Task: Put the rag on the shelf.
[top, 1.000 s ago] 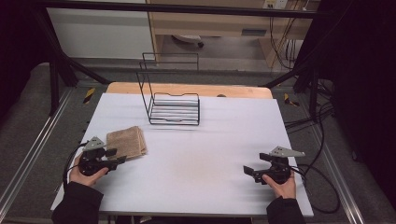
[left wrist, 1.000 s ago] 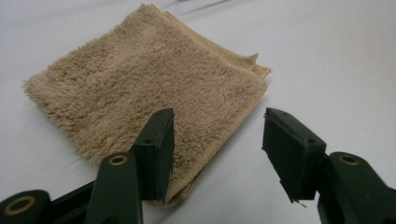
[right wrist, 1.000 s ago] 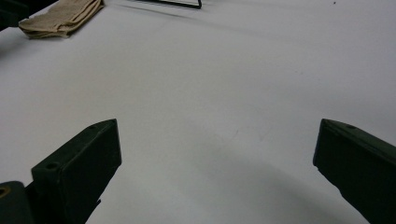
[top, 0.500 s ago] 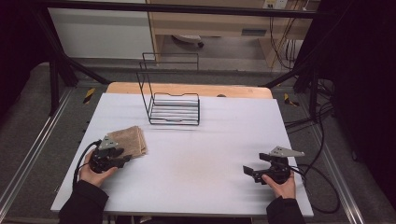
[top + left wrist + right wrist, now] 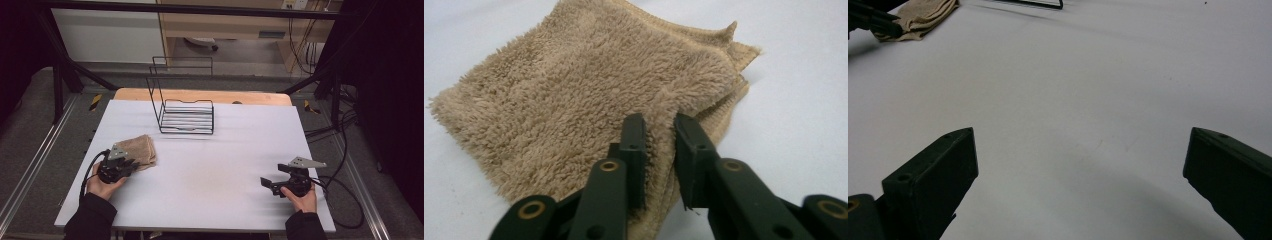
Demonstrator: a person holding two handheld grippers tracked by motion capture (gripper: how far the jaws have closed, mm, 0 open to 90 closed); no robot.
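at the near left of the white table, the left gripper has just been closing its jaws on the front edge of a folded tan towel, a fold of pile pinched between them. near right, well apart, the right gripper rests over bare tabletop with its jaws spread wide, nothing between them. farther back, beyond the towel, stands a black wire rack
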